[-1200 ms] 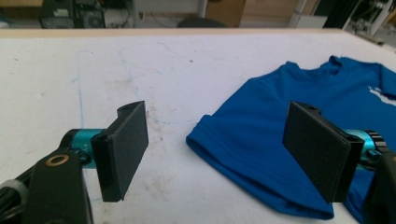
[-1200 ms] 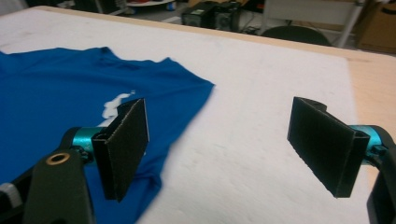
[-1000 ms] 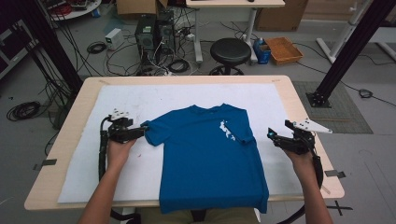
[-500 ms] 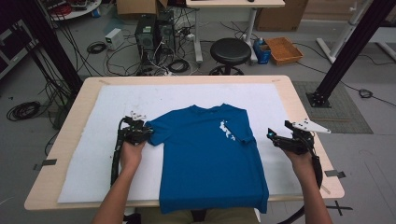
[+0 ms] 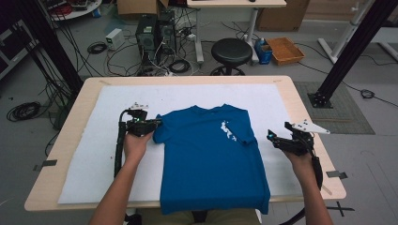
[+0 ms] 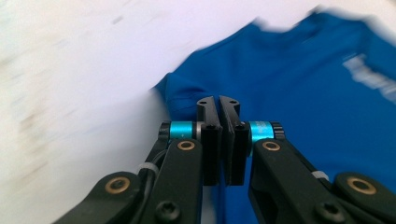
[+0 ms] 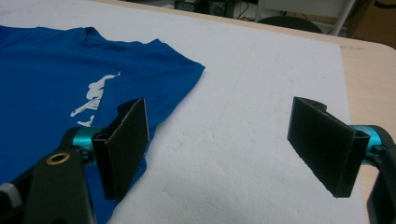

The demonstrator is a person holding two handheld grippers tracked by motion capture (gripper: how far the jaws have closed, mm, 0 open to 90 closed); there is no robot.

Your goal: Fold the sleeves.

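Observation:
A blue T-shirt (image 5: 211,159) with a white print lies flat on the white mat (image 5: 94,154), its hem hanging over the table's near edge. My left gripper (image 5: 157,123) is at the shirt's left sleeve. In the left gripper view its jaws (image 6: 218,100) have just been closing and stand together on the sleeve's edge, with the blue cloth (image 6: 303,93) beyond them. My right gripper (image 5: 271,137) hovers over the mat to the right of the shirt. It (image 7: 219,109) is open, with bare mat between its pads, and the right sleeve (image 7: 177,70) lies off to its left.
The wooden table (image 5: 65,145) borders the mat on all sides. Behind it on the floor stand a black stool (image 5: 231,49), computer towers (image 5: 148,30) amid cables, and an orange box (image 5: 286,49). A black frame post (image 5: 338,61) rises at the right.
My left hand moved right to the shirt's left sleeve, and its jaws went from open to shut on it. The sleeve has drawn slightly inward. The right hand has not moved.

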